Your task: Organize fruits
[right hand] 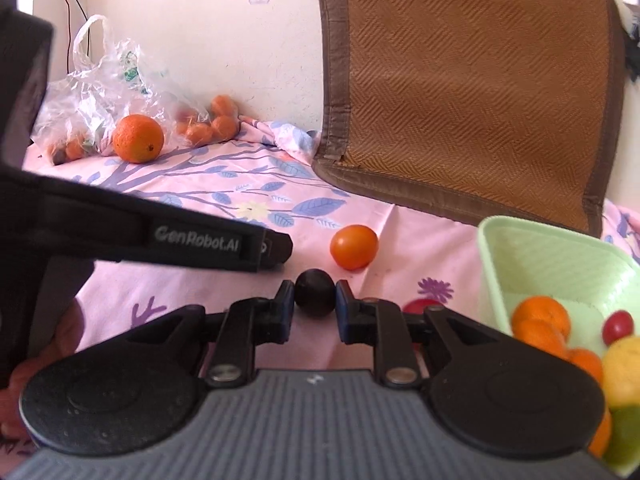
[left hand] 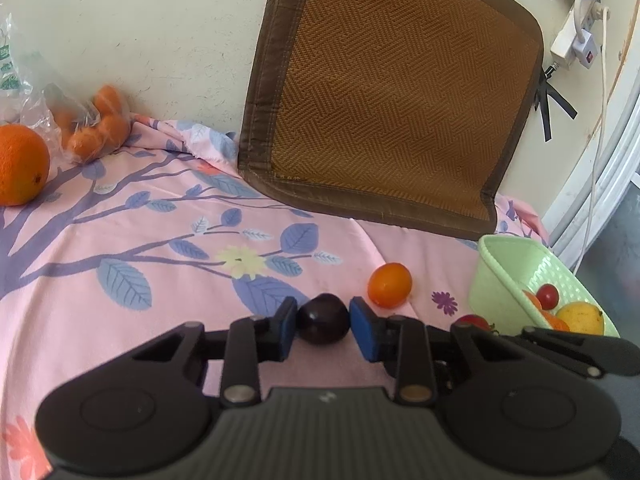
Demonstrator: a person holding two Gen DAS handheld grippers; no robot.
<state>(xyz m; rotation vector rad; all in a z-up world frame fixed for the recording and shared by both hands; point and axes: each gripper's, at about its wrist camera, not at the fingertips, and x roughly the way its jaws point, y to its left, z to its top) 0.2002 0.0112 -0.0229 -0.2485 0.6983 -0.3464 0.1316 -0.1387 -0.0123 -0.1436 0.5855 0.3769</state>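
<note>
A dark plum [left hand: 323, 319] lies on the pink floral cloth. My left gripper [left hand: 323, 322] has its blue pads on both sides of the plum, touching or nearly touching it. In the right wrist view the same plum [right hand: 315, 292] shows between my right gripper's [right hand: 315, 304] fingers, but farther off, beyond the tips, so the right gripper is open and empty. The left gripper's body [right hand: 160, 236] crosses that view from the left. A small orange fruit [left hand: 389, 284] [right hand: 354, 246] lies just beyond the plum. A light green basket [left hand: 516, 268] [right hand: 532, 256] at the right holds several fruits.
A big orange [left hand: 20, 164] [right hand: 138, 138] and a plastic bag of small oranges [left hand: 92, 124] [right hand: 120, 96] lie at the far left. A brown woven mat [left hand: 396, 92] leans on the wall. A red fruit [left hand: 474, 320] [right hand: 422, 304] lies by the basket.
</note>
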